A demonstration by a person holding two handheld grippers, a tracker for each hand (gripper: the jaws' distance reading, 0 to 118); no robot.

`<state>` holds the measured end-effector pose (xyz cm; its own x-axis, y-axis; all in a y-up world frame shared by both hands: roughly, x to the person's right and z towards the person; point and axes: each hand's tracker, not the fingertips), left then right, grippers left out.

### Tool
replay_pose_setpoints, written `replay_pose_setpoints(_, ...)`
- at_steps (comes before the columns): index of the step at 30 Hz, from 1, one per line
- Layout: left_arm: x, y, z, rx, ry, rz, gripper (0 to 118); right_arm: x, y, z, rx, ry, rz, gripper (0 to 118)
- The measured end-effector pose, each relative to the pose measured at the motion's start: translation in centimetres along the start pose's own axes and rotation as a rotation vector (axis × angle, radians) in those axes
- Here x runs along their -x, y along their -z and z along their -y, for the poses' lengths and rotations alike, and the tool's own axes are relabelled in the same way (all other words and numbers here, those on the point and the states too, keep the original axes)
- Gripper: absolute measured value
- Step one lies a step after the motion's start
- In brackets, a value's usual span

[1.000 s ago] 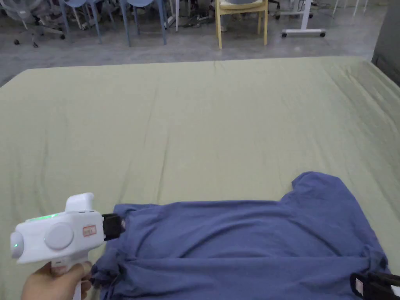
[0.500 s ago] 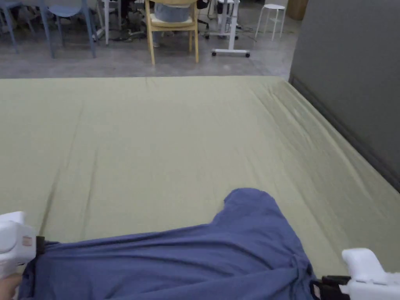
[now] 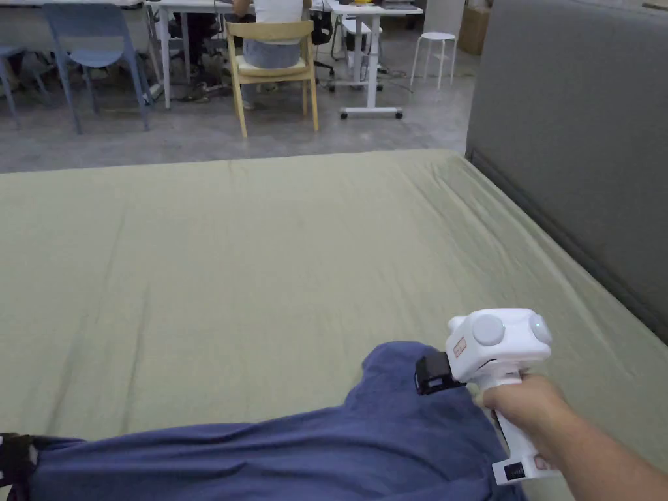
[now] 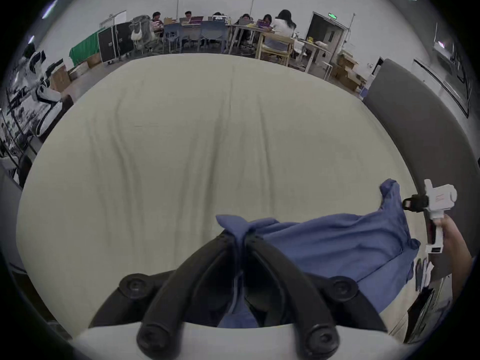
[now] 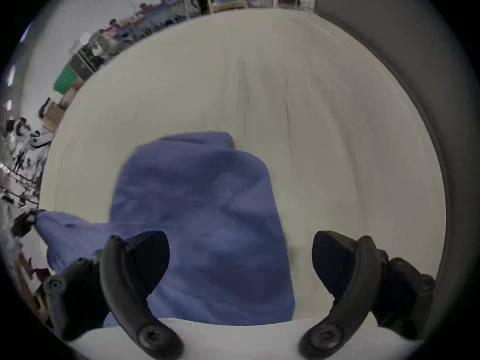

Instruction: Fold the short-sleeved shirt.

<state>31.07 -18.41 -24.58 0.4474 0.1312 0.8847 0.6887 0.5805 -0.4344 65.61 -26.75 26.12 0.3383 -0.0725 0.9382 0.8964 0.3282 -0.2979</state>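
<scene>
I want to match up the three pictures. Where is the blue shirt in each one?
Head view: the blue shirt lies along the bottom edge, below the right gripper.
Left gripper view: lower right, one end pinched in the left gripper.
Right gripper view: centre and lower left, reaching down between the open jaws.
Shared landmark: the green bed sheet under it.

shirt (image 3: 274, 456): was plain blue
bed sheet (image 3: 261, 261): was pale olive green
right gripper (image 3: 427, 375): had white body, black jaws
chair (image 3: 274, 65): was light wood
</scene>
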Motion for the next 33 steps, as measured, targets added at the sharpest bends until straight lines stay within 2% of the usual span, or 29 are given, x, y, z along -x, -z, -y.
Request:
replay_pose_setpoints(1, 0.0, -0.1, 0.1, 0.002, 0.001, -0.002, 5, 0.3, 0.2, 0.4, -0.005, -0.005, 0.006, 105)
replay_pose_setpoints(2, 0.2, -0.2, 0.4, 0.004, 0.003, -0.006, 5, 0.4, 0.2, 0.6, -0.015, -0.014, 0.005, 70)
replay_pose_setpoints(3, 0.4, -0.3, 0.5, 0.005, 0.002, -0.005, 5, 0.8, 0.1, 0.7, -0.019, -0.034, 0.038, 50)
replay_pose_setpoints(4, 0.5, -0.3, 0.7, 0.009, -0.001, -0.004, 5, 1.0, -0.5, 0.9, -0.032, -0.063, 0.102, 37)
replay_pose_setpoints(5, 0.7, -0.2, 0.8, 0.014, -0.009, -0.001, 5, 0.6, -0.5, 0.8, -0.043, -0.077, 0.047, 4)
replay_pose_setpoints(6, 0.9, -0.1, 1.0, 0.016, -0.015, 0.004, 5, 0.6, -0.8, 0.8, -0.038, -0.089, -0.048, 4)
replay_pose_setpoints(7, 0.2, -0.7, 1.2, 0.012, -0.014, -0.001, 5, 0.9, -1.5, 1.0, -0.061, -0.099, -0.050, 4)
replay_pose_setpoints(9, 0.2, -0.7, 1.3, 0.013, -0.018, -0.011, 5, 1.3, -3.9, 2.0, -0.157, -0.204, -0.020, 4)
replay_pose_setpoints(11, 0.0, -1.4, 1.2, 0.013, -0.025, -0.009, 5, 1.2, -6.3, 2.8, -0.189, -0.204, -0.083, 4)
replay_pose_setpoints(13, -0.1, -2.3, 1.6, 0.007, -0.020, -0.002, 5, 1.0, -9.0, 3.8, -0.210, -0.213, -0.096, 4)
replay_pose_setpoints(16, -0.1, -4.2, 2.2, 0.003, 0.006, 0.021, 5, 1.0, -13.3, 6.7, -0.248, -0.294, -0.102, 4)
replay_pose_setpoints(20, 0.8, -6.7, 3.9, -0.005, 0.046, 0.043, 5, 0.8, -17.4, 11.7, -0.204, -0.349, -0.141, 4)
replay_pose_setpoints(21, 0.9, -7.3, 4.5, -0.004, 0.054, 0.046, 5, 0.9, -18.0, 13.0, -0.202, -0.359, -0.121, 4)
replay_pose_setpoints(27, 1.4, -9.4, 8.8, 0.045, 0.123, 0.064, 5, 0.8, -18.5, 19.7, -0.112, -0.351, -0.124, 4)
replay_pose_setpoints(33, 2.8, -6.2, 12.7, 0.137, 0.161, 0.036, 5, 0.5, -13.3, 23.4, 0.008, -0.329, -0.104, 4)
